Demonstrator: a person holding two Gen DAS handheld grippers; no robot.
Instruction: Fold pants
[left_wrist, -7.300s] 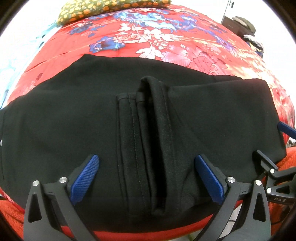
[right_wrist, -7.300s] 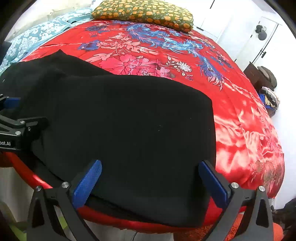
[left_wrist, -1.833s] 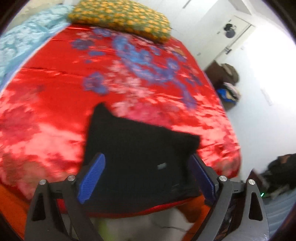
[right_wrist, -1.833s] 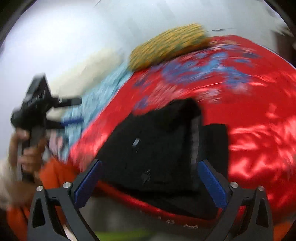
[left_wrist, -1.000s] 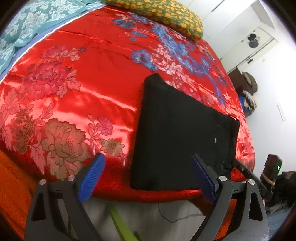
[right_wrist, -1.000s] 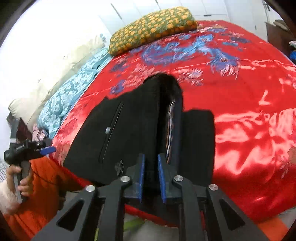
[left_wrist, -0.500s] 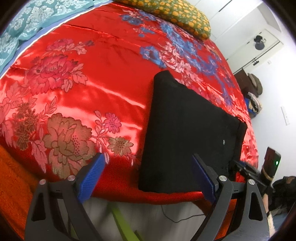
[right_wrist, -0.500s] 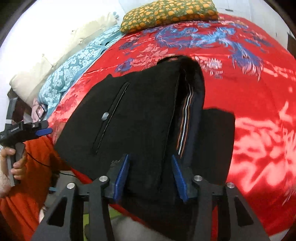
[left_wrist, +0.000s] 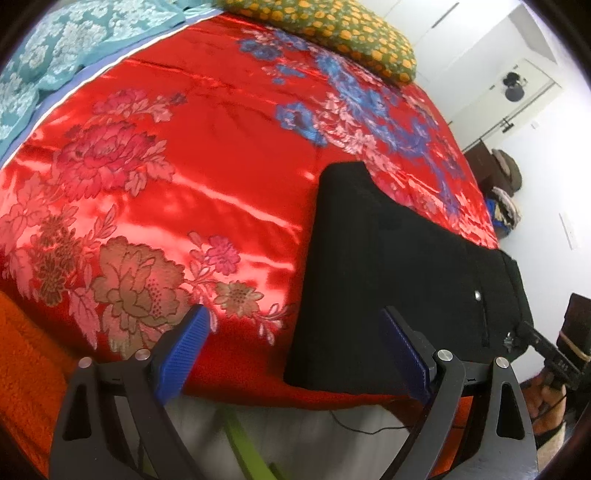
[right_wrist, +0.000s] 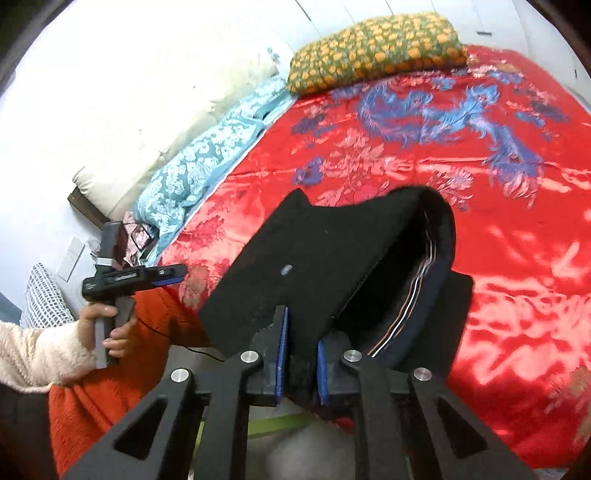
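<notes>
A bed (left_wrist: 192, 155) is filling the room, wearing a glossy red bedspread (right_wrist: 517, 258) with pink and blue flowers that is catching bright glare. A green pillow with orange spots (right_wrist: 373, 48) is lying at its head, beside a teal patterned blanket (right_wrist: 199, 162) and a cream cushion (right_wrist: 177, 122). White walls (left_wrist: 554, 177) are standing behind, with a white door (left_wrist: 517, 103).

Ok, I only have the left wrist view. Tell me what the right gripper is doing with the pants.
Observer: The right gripper is shut on the near edge of the black pants; its jaws have just been closing on the cloth.
Operator: Describe the fold it holds.
Observer: The top layer is raised off the layers beneath, exposing a striped lining in the gap.
Operator: Place my left gripper.
Observer: The left gripper is beside the bed, clear of the pants, in a hand with a cream sleeve.
</notes>
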